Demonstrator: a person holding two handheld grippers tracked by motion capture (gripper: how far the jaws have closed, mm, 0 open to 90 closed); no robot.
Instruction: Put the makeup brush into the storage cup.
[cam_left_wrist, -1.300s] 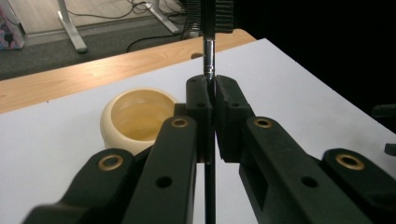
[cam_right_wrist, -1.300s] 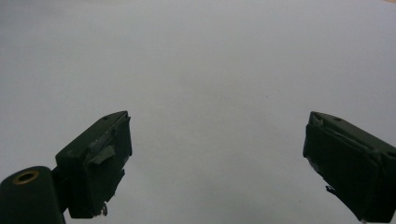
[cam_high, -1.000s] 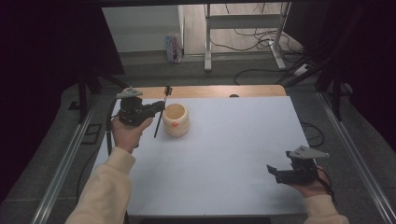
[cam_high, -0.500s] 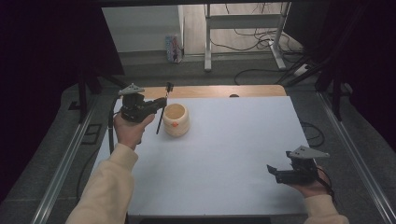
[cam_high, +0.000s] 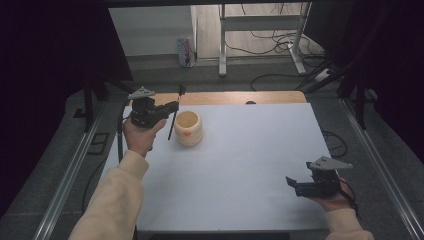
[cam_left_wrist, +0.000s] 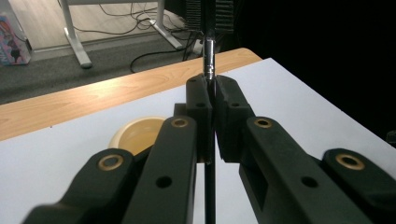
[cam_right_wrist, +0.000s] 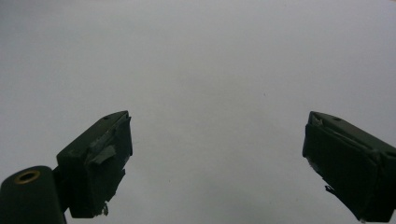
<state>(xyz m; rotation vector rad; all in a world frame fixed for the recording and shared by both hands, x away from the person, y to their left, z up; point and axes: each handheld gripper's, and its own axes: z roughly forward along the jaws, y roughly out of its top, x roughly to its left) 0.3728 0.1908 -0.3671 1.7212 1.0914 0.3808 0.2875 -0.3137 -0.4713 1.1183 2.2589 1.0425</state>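
Little had shifted: the left gripper (cam_high: 170, 106) stayed clamped on the thin black brush (cam_left_wrist: 209, 56), upright just beside the cream cup (cam_high: 188, 128), ready for dropping in; right gripper (cam_high: 292, 182) idled, jaws apart.

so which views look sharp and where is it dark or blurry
High view: the white table is evenly lit, with black surroundings at both sides. Left gripper view: the near arms of the left claw are soft, the thin dark rod it pinches is sharper, and the right side falls to black. Right gripper view: the right claw looks dim against plain grey-white tabletop.
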